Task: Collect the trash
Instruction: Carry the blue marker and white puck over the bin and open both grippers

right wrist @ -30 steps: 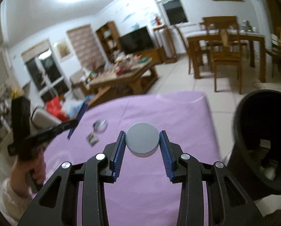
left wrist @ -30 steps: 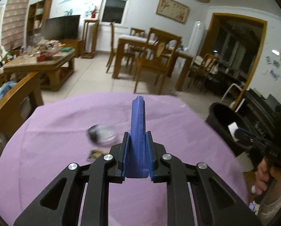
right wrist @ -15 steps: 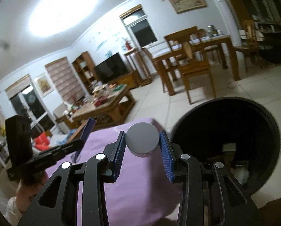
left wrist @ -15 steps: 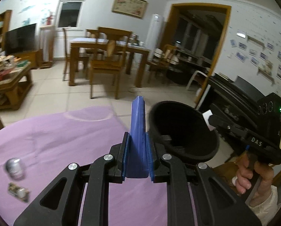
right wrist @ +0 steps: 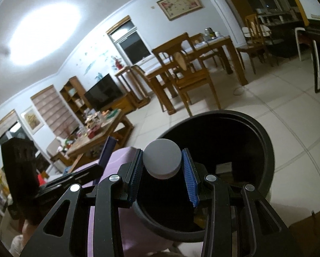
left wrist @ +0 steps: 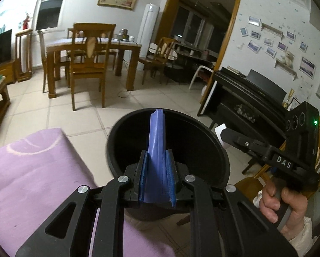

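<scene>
Two grippers each hold a piece of trash over the mouth of the black trash bin (left wrist: 205, 150). The left gripper (left wrist: 156, 177) has its blue ribbed fingers (left wrist: 143, 178) closed on a flat blue wrapper (left wrist: 156, 141), which stands upright between them and reaches past the tips, its top against the bin's far rim. The right gripper (right wrist: 162, 172) clamps a round grey cap (right wrist: 162, 159) with a knurled edge between its fingers (right wrist: 190, 182); whatever hangs below the cap is lost against the dark bin (right wrist: 258, 132) behind it. Both gripper frames are matte black with silver pivot screws. In the left view the right hand (left wrist: 282, 201) grips its handle, the sleeve cut off by the frame. Something pale lies deep in the bin in the right view, too dim to name. A purple cloth covers the table (left wrist: 31, 171), just beside the bin. Beyond lie glossy pale floor tiles (left wrist: 108, 100) and wooden dining chairs (left wrist: 89, 62).
</scene>
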### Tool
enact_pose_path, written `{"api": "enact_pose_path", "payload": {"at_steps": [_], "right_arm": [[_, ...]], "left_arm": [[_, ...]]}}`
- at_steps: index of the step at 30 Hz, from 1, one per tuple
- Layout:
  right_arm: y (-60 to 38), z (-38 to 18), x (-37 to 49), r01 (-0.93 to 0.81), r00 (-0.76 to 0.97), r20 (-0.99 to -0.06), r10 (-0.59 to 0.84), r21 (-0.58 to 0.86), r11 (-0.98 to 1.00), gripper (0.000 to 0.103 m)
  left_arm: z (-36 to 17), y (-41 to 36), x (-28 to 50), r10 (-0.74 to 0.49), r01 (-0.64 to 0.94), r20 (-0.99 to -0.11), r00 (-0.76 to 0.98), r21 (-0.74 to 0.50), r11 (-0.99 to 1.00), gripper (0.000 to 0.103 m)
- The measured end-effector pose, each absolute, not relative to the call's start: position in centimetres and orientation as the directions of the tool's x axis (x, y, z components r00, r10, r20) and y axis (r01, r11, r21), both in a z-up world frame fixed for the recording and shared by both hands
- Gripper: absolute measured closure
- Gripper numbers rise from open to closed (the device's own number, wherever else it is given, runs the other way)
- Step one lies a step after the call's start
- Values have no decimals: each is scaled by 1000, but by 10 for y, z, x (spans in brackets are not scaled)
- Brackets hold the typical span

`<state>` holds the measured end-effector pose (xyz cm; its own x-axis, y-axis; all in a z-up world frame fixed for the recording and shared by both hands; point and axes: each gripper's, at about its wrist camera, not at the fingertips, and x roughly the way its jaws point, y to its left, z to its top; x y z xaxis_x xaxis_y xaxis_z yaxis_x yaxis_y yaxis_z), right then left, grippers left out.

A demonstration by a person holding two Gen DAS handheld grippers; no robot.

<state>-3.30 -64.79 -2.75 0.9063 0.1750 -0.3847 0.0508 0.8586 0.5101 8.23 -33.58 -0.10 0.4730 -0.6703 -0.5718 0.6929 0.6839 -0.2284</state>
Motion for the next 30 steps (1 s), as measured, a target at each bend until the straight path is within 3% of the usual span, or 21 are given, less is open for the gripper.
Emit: {"api": "enact_pose_path", "payload": {"at_steps": [14, 21, 30], "right_arm": [[-653, -43, -29, 93, 899, -409, 156, 527, 845, 66], [-655, -46, -30, 98, 898, -412, 154, 529, 843, 66], [-658, -52, -26, 114, 898, -417, 142, 531, 840, 66]], "left_arm": [[-13, -374, 83, -663, 712, -600, 449, -207, 670, 85], [-5, -386, 70, -618, 717, -586, 525, -88, 692, 85], [-5, -395, 60, -617, 735, -575, 537, -39, 676, 85]]}}
